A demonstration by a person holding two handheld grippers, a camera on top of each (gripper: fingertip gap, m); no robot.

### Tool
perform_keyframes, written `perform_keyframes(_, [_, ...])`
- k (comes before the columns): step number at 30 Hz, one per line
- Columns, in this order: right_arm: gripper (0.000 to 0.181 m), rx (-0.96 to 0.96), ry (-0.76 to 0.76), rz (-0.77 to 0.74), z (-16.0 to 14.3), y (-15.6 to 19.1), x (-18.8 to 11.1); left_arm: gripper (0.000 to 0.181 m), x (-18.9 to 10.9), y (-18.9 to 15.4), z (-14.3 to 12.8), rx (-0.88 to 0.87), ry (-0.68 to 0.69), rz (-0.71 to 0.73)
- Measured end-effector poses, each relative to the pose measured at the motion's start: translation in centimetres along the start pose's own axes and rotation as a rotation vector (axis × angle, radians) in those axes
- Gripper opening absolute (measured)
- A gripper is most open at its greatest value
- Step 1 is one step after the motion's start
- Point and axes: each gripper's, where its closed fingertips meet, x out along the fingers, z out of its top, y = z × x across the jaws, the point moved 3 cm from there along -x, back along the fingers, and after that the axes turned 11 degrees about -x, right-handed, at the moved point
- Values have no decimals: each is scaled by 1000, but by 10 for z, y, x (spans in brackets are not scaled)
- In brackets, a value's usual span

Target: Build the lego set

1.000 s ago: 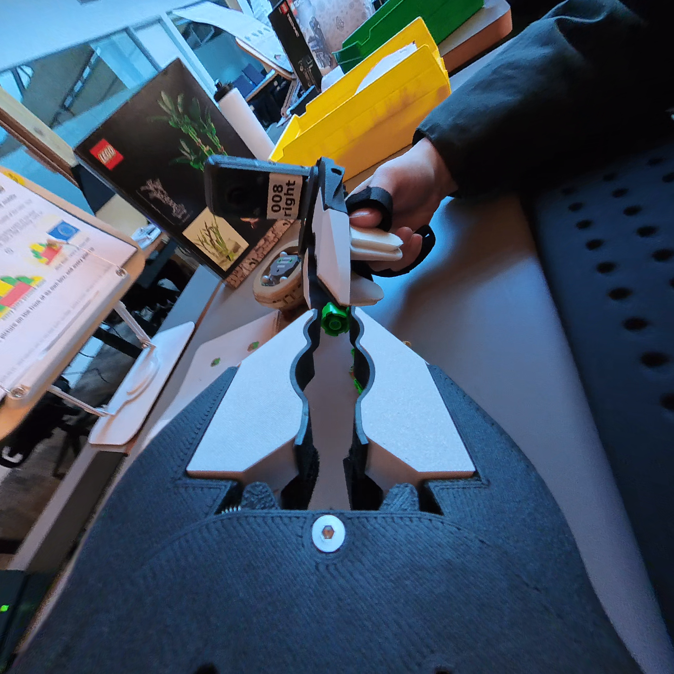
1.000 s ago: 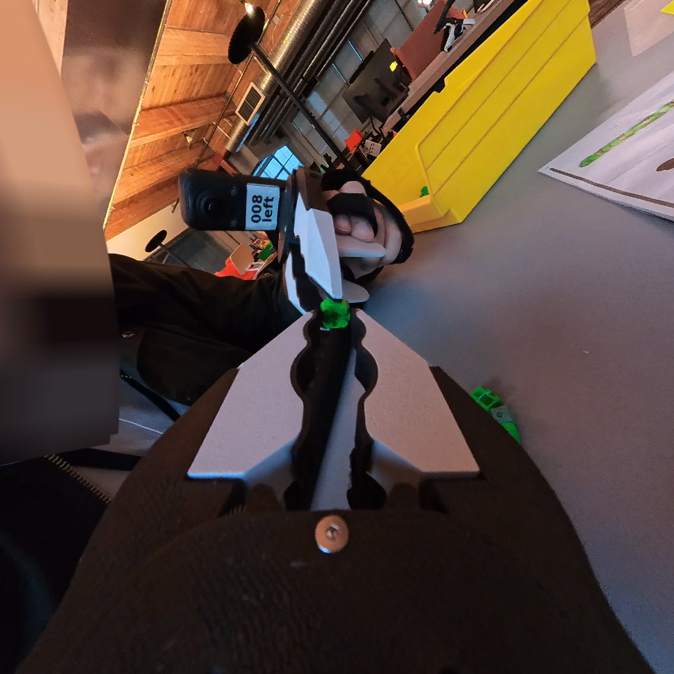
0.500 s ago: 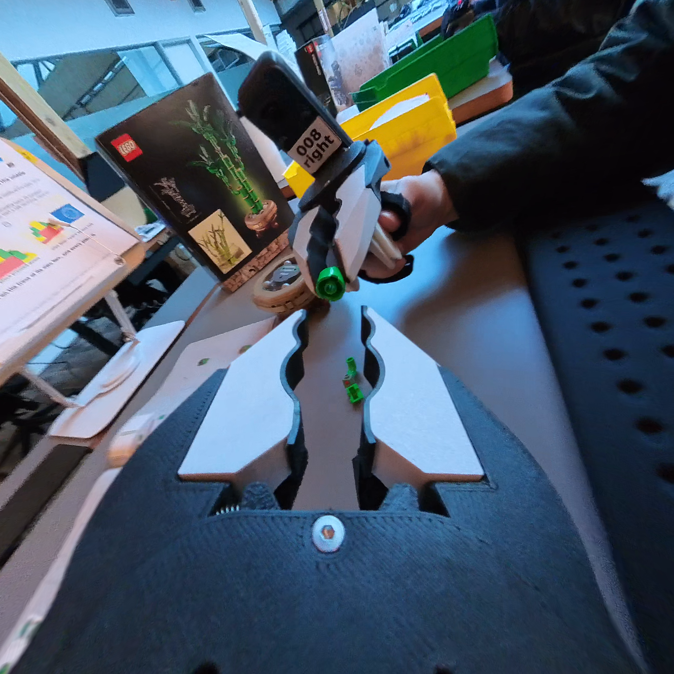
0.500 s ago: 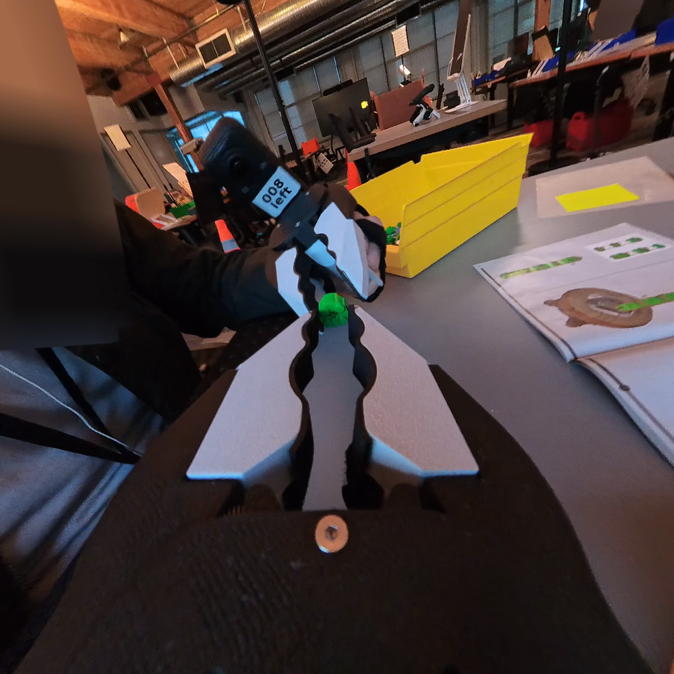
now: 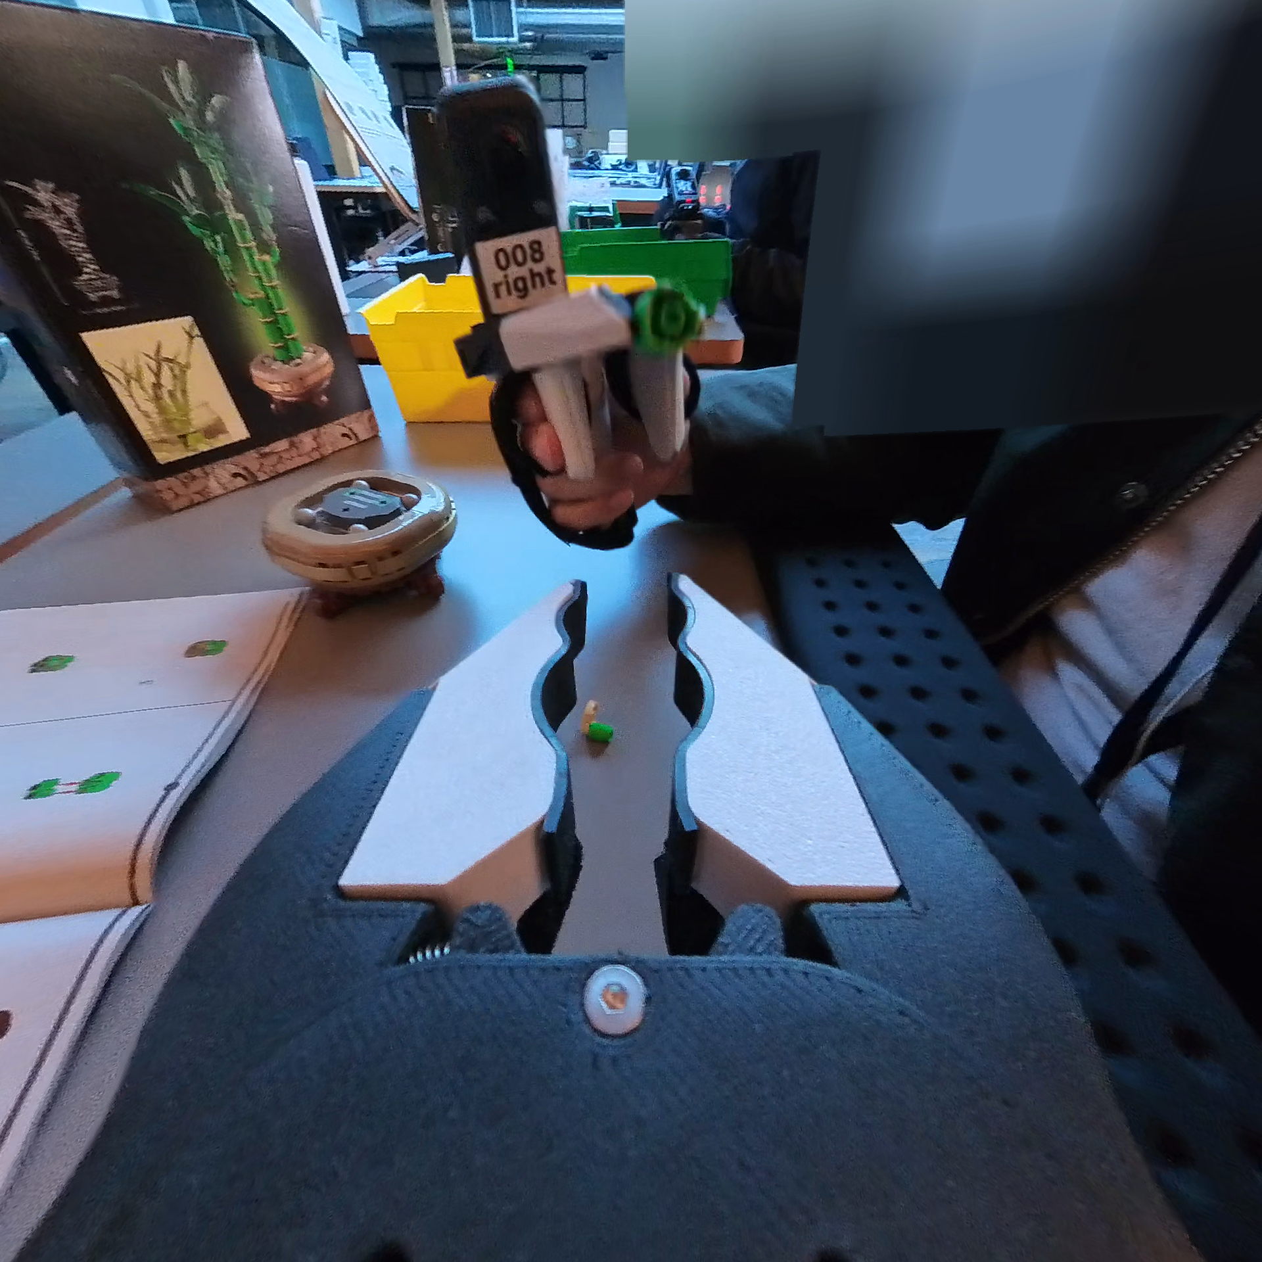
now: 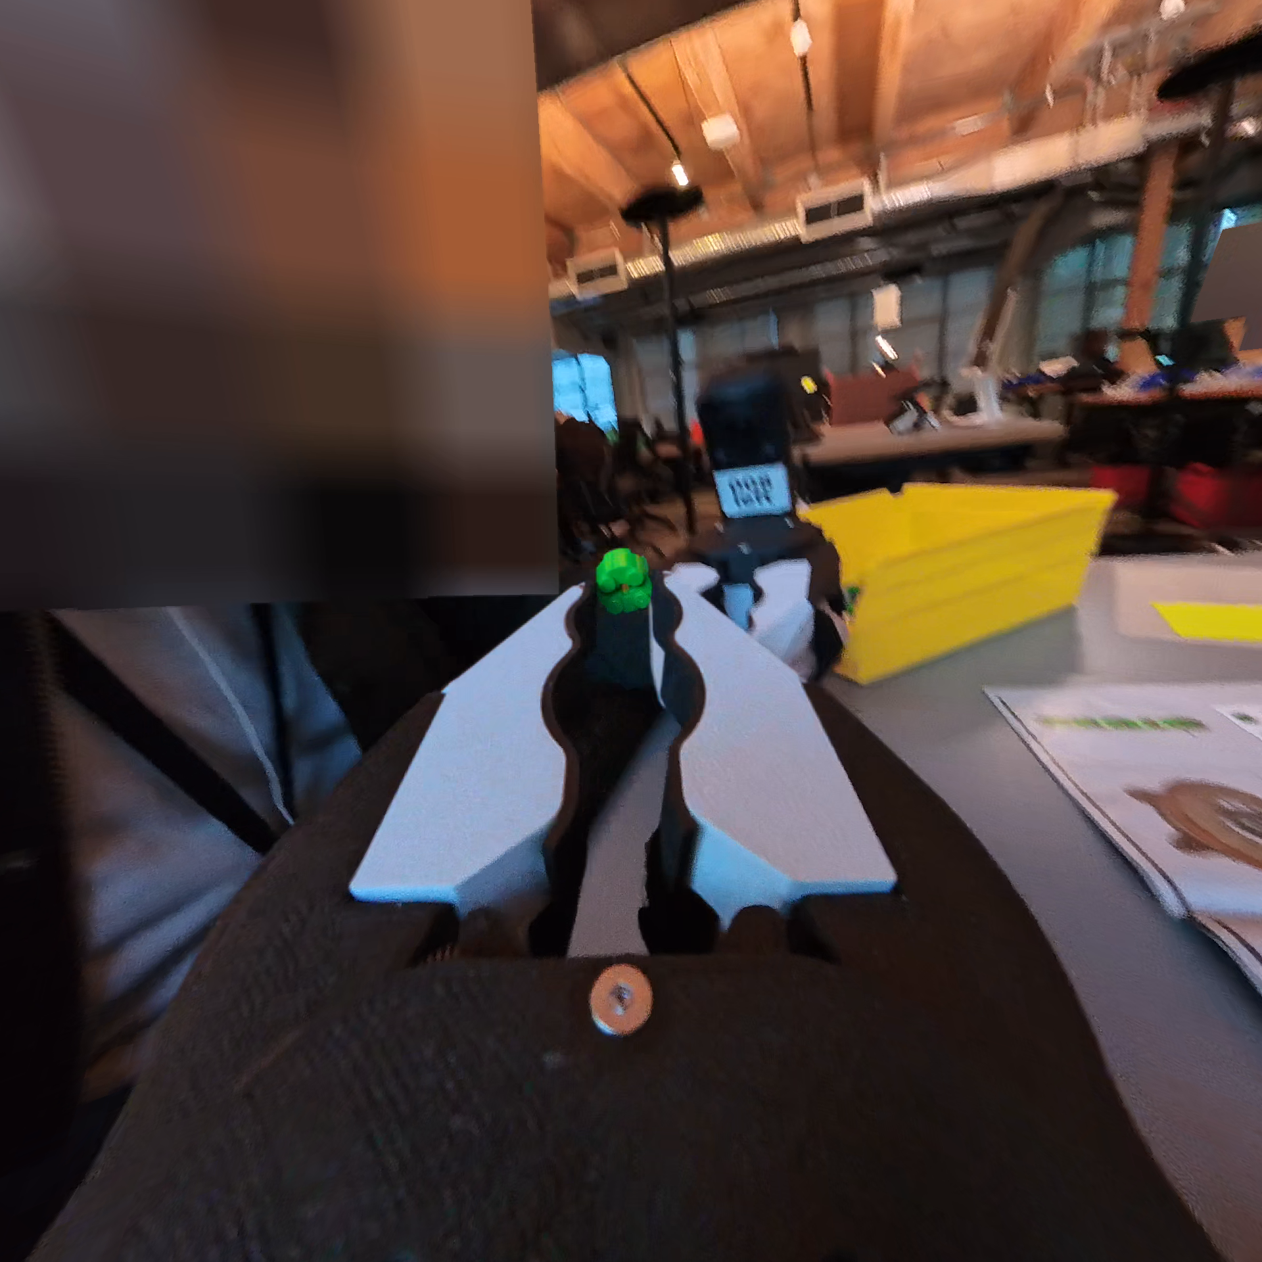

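Observation:
My right gripper (image 6: 623, 599) is shut on a small round bright-green Lego piece (image 6: 620, 577) at its fingertips. In the left wrist view it is held up above the table, with the green piece (image 5: 668, 317) at its tip. My left gripper (image 5: 625, 589) is open and empty, low over the grey table (image 5: 478, 614). A tiny green-and-tan Lego piece (image 5: 596, 728) lies on the table between its fingers. The round tan pot base (image 5: 358, 519) of the set stands to the left, ahead of the left gripper.
The Lego box (image 5: 171, 273) stands at the back left, with a yellow bin (image 5: 423, 355) and a green bin (image 5: 649, 256) behind. An open instruction booklet (image 5: 102, 717) lies on the left. A black perforated surface (image 5: 956, 717) and a person's jacket are on the right. Some 6 cm of space lies between my two pairs of fingers.
The two grippers were tip to tip on the green piece. My left gripper opened and drew back low; my right gripper kept the piece, lifted and turned away.

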Motion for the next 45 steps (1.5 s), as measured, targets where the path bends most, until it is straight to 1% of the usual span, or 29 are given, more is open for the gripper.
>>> perform_keyframes(2, [14, 35, -120, 42, 17, 4, -6, 22, 1, -2, 0, -19, 5, -24])
perform_keyframes(4, [15, 62, -197, 58, 29, 5, -12, 22, 1, -4, 0, -27, 7, -35])
perform_keyframes(6, [15, 74, -233, 53, 33, 3, -17, 22, 1, -5, 0, -26, 7, -37])
perform_keyframes(8, [15, 75, -217, 40, 31, 1, -17, 22, 1, -6, 2, -37, -3, -47])
perform_keyframes(10, [14, 63, -142, 9, 21, -2, -12, 21, 0, -6, 8, -83, -40, -62])
perform_keyframes(11, [14, 26, -53, -43, 10, -7, -8, 20, -1, -4, 13, -133, -70, -68])
perform_keyframes(13, [14, -143, 148, -183, -12, -19, -5, 24, -4, 2, 18, -274, -112, -111])
perform_keyframes(15, [14, -301, 299, -252, -26, -23, -2, 32, -7, 13, 22, -440, -138, -153])
perform_keyframes(16, [14, -356, 347, -279, -29, -24, -1, 34, -8, 18, 21, -505, -138, -168])
perform_keyframes(19, [14, -470, 443, -319, -38, -26, 1, 44, -3, 28, 13, -612, -112, -165])
perform_keyframes(21, [14, -517, 487, -329, -42, -27, 2, 45, 1, 32, 11, -638, -110, -151])
perform_keyframes(25, [14, -553, 492, -343, -42, -28, 5, 31, 9, 35, 7, -621, -77, -122])
perform_keyframes(28, [14, -559, 516, -335, -47, -28, 6, 21, 13, 30, 6, -598, -50, -136])
perform_keyframes(29, [14, -569, 532, -332, -49, -28, 7, 14, 14, 29, 7, -583, -41, -134])
perform_keyframes(30, [14, -586, 543, -339, -50, -28, 7, 14, 13, 30, 7, -557, -38, -104])
perform_keyframes(31, [15, -601, 545, -351, -49, -29, 6, 14, 11, 32, 9, -525, -29, -61])
perform_keyframes(32, [19, -609, 534, -364, -47, -30, 7, 14, 5, 34, 12, -492, -9, 0])
perform_keyframes(33, [25, -613, 518, -381, -44, -31, 6, 14, -6, 38, 19, -450, -1, 78])
perform_keyframes(34, [27, -614, 509, -393, -41, -31, 5, 15, -25, 44, 30, -387, -5, 200])
perform_keyframes(35, [26, -612, 507, -398, -39, -31, 4, 15, -53, 51, 43, -306, -8, 370])
perform_keyframes(36, [26, -607, 506, -403, -38, -32, 2, 15, -90, 57, 54, -239, -8, 570])
perform_keyframes(37, [26, -599, 507, -408, -38, -32, 1, 15, -137, 63, 61, -220, -8, 805])
perform_keyframes(38, [26, -590, 509, -410, -39, -33, 0, 14, -189, 69, 59, -266, -6, 1059])
perform_keyframes(39, [26, -578, 514, -409, -41, -34, 0, 14, -238, 70, 47, -364, 11, 1281])
perform_keyframes(40, [27, -561, 524, -403, -44, -35, 0, 14, -274, 70, 28, -485, 46, 1421])
perform_keyframes(41, [28, -544, 538, -395, -48, -36, 1, 14, -295, 73, 10, -584, 70, 1483])
perform_keyframes(43, [30, -515, 574, -384, -57, -38, 2, 14, -311, 84, -26, -719, 129, 1517])
perform_keyframes(44, [31, -507, 588, -378, -60, -38, 2, 15, -314, 87, -42, -760, 198, 1532])
perform_keyframes(45, [31, -499, 600, -376, -62, -38, 1, 15, -319, 91, -53, -764, 259, 1583])
